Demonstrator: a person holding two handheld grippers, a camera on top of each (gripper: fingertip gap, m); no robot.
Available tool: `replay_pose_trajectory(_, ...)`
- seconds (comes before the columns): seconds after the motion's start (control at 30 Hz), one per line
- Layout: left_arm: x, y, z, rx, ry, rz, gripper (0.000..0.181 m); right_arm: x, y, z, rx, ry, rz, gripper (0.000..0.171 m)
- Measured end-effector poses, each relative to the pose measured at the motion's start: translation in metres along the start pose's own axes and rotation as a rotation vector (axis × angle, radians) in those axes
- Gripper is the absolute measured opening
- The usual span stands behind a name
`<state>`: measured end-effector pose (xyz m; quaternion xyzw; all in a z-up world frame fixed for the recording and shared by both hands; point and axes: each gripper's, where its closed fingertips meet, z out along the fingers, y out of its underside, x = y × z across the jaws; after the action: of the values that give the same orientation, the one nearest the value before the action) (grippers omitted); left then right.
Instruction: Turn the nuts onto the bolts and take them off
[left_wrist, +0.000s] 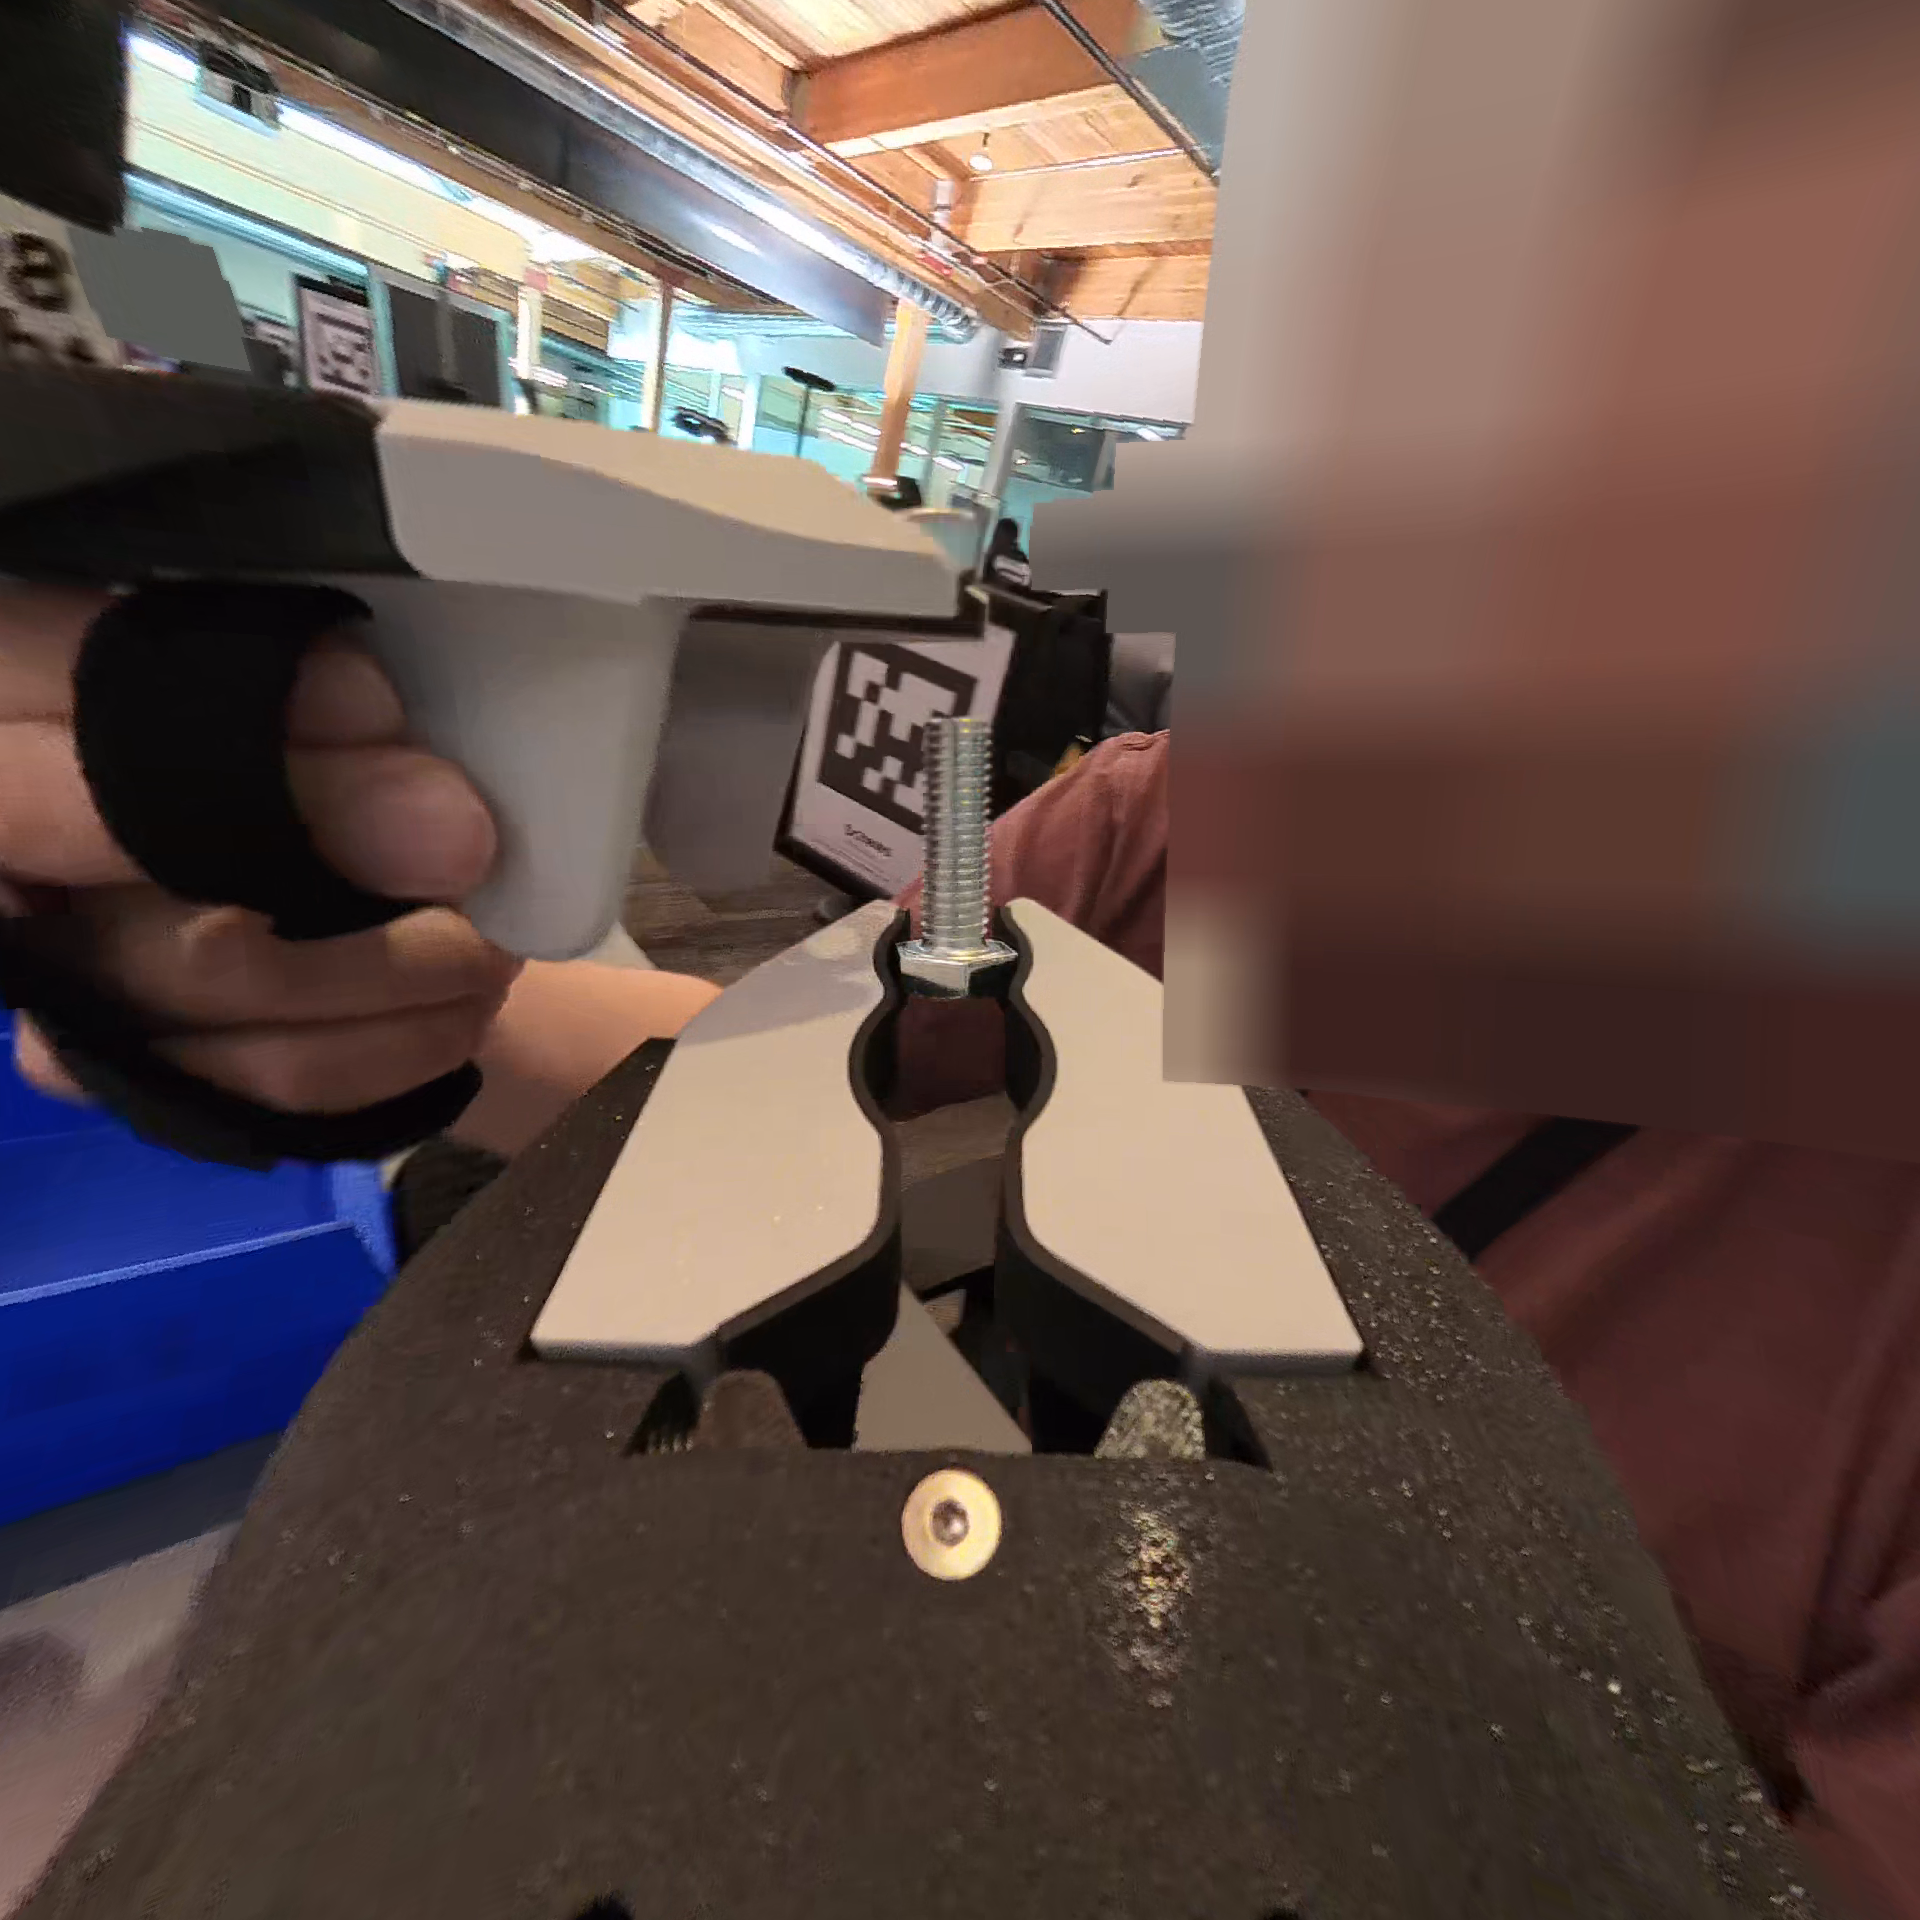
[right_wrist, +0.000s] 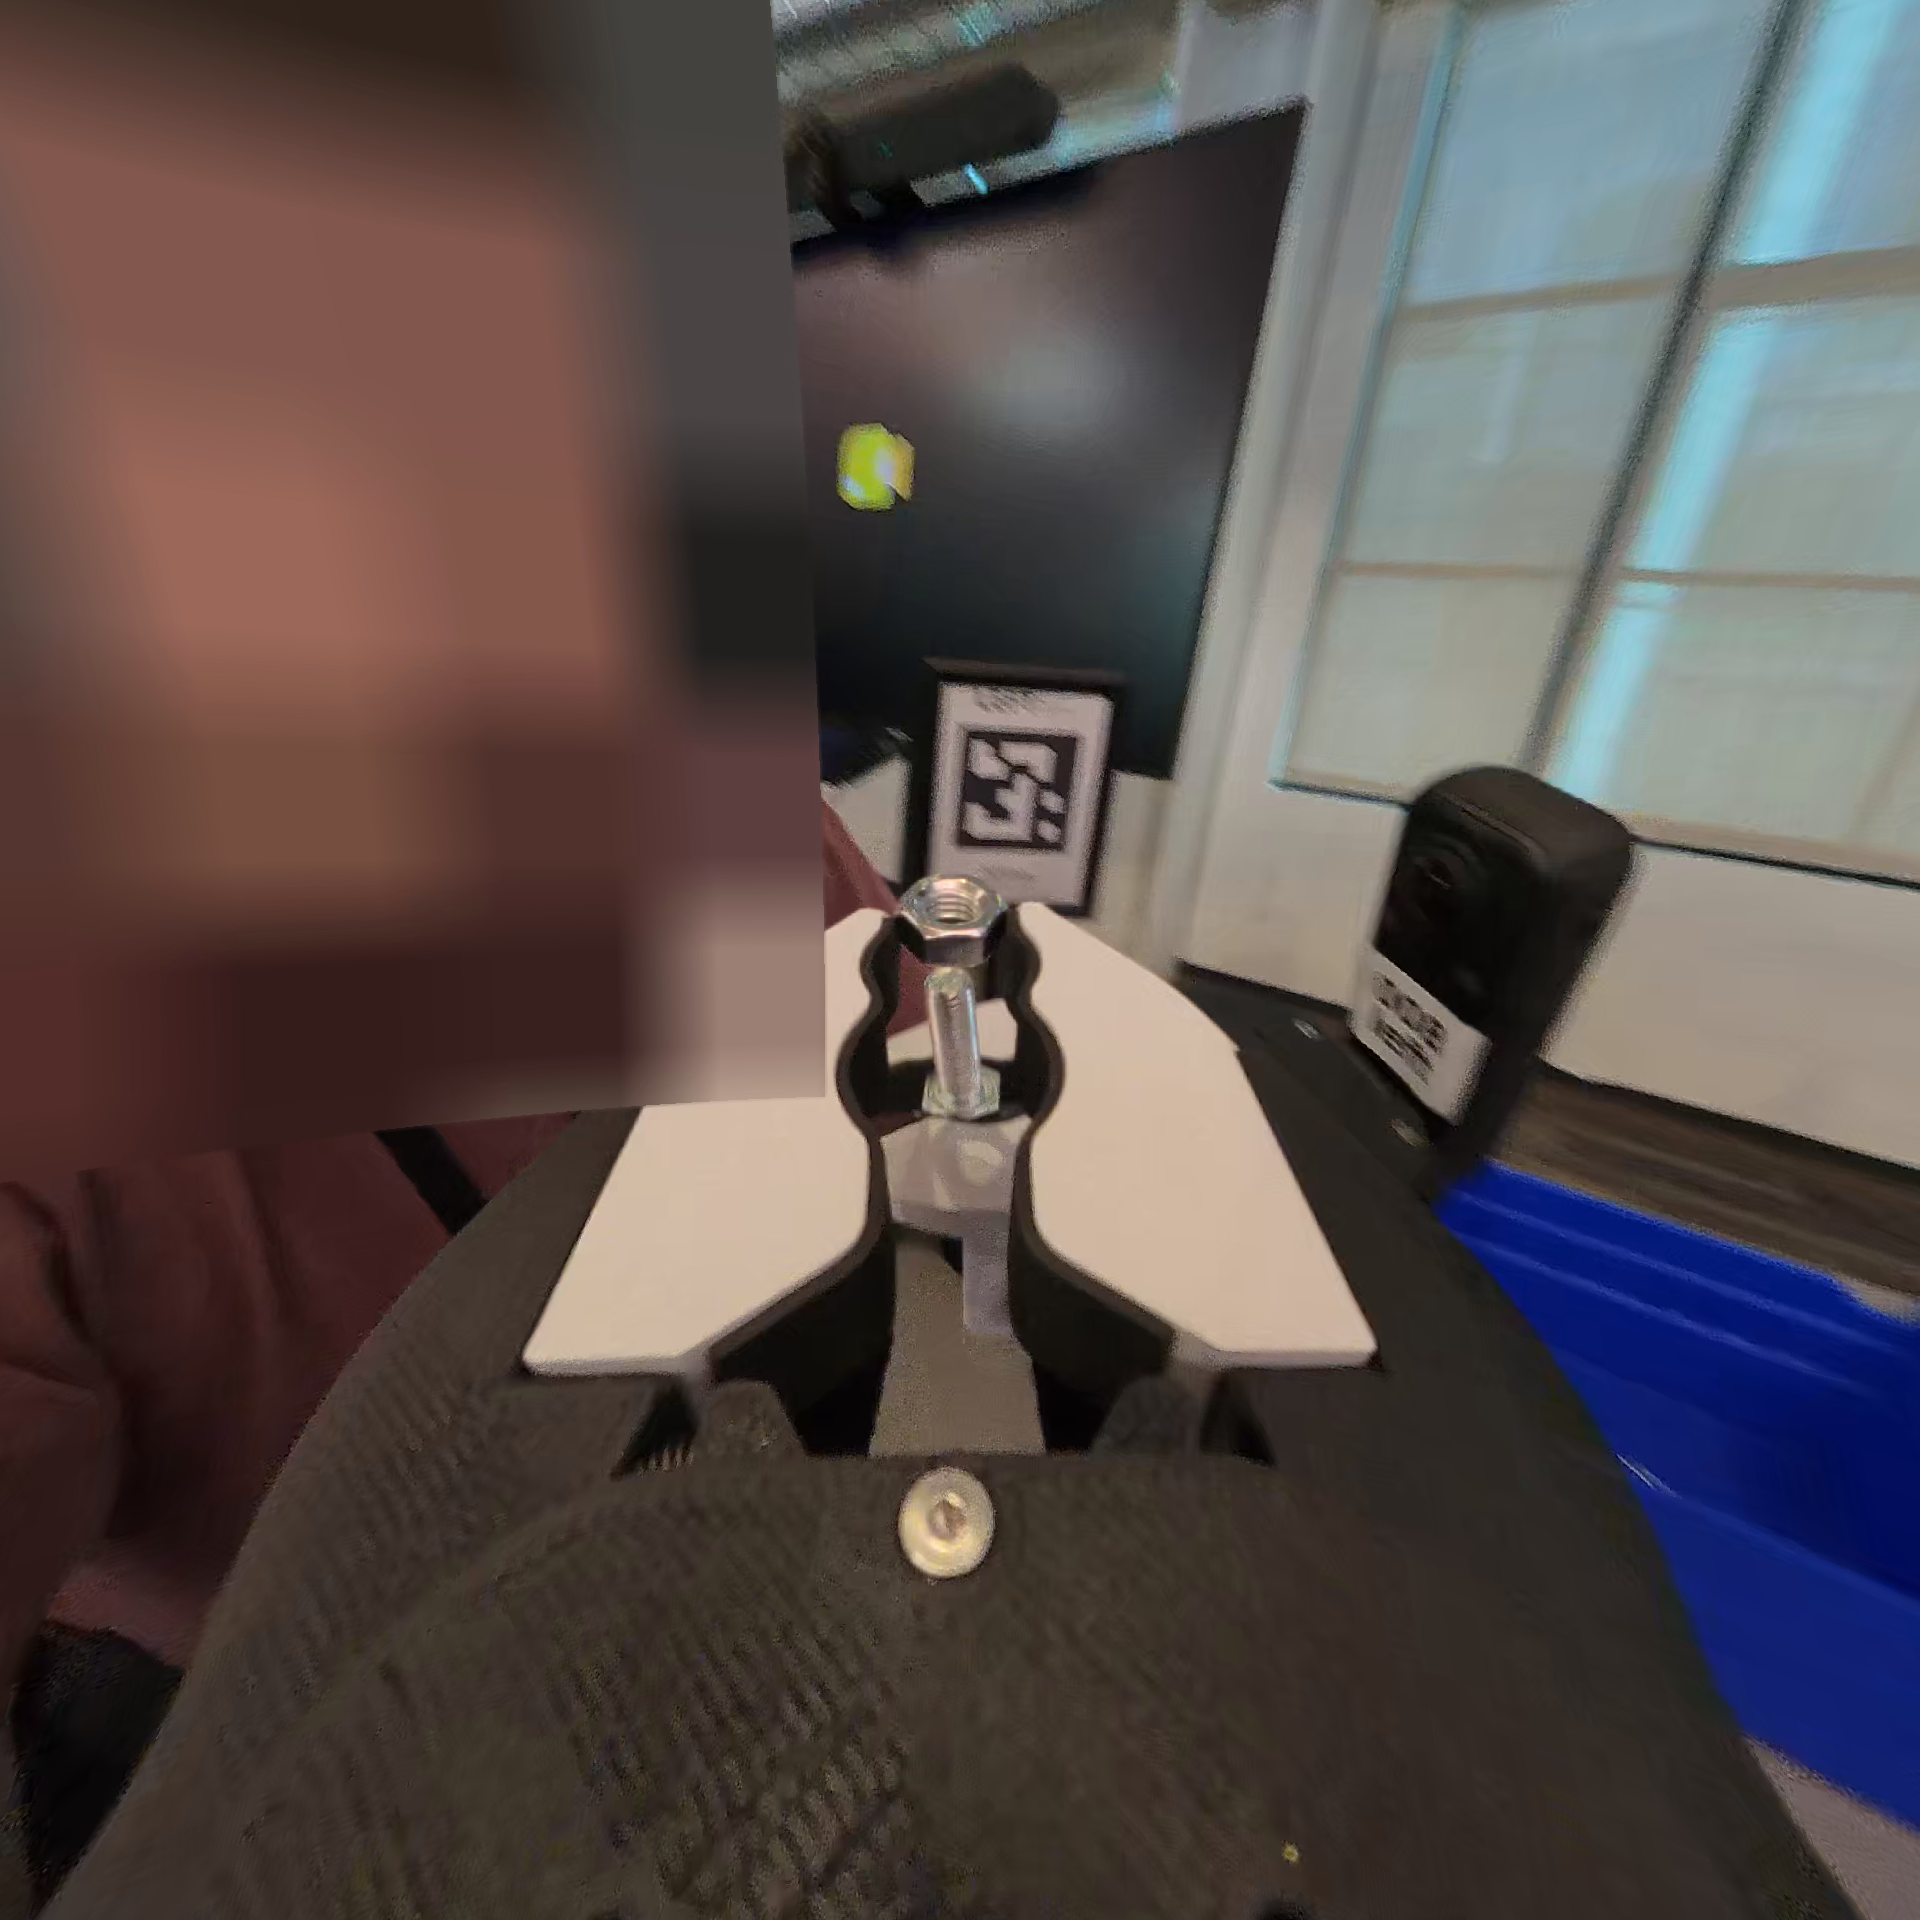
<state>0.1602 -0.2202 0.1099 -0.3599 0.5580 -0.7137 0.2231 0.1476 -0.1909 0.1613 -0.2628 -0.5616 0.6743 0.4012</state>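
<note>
My left gripper (left_wrist: 951, 961) is shut on the hex head of a silver bolt (left_wrist: 956, 821), whose threaded shaft stands upright. My right gripper (right_wrist: 948, 928) is shut on a silver hex nut (right_wrist: 948, 920) at its fingertips, hole facing up. Through the gap between the right fingers the bolt (right_wrist: 951, 1039) shows just below the nut, roughly in line with it and a little apart from it. In the left wrist view the right gripper's grey body (left_wrist: 665, 520) and the hand holding it reach in from the upper left, above the bolt; the nut is hidden there.
A blue bin (left_wrist: 156, 1299) lies at the lower left and shows in the right wrist view (right_wrist: 1662, 1351) at the right. Black-and-white marker cards (left_wrist: 894, 748) (right_wrist: 1013, 790) stand behind. A black device (right_wrist: 1496, 935) stands at the right. A person's maroon clothing (left_wrist: 1662, 1351) is close by. About 6 cm separates my left fingertips from my right.
</note>
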Motion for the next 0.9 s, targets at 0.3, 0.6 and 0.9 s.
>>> replay_pose_trajectory(0.3, -0.027, -0.017, -0.047, -0.102, -0.431, 0.165, 0.015, -0.038, 0.113, -0.237, -1.132, 0.957, 0.404, 0.02)
replay_pose_trajectory(0.6, -0.018, -0.033, -0.071, -0.095, -0.533, 0.216, 0.015, -0.079, 0.223, -0.323, -1.362, 0.985, 1.152, 0.021)
replay_pose_trajectory(0.9, -0.015, -0.049, -0.101, -0.053, -0.636, 0.242, 0.015, -0.078, 0.238, -0.324, -1.351, 0.944, 1.215, 0.021)
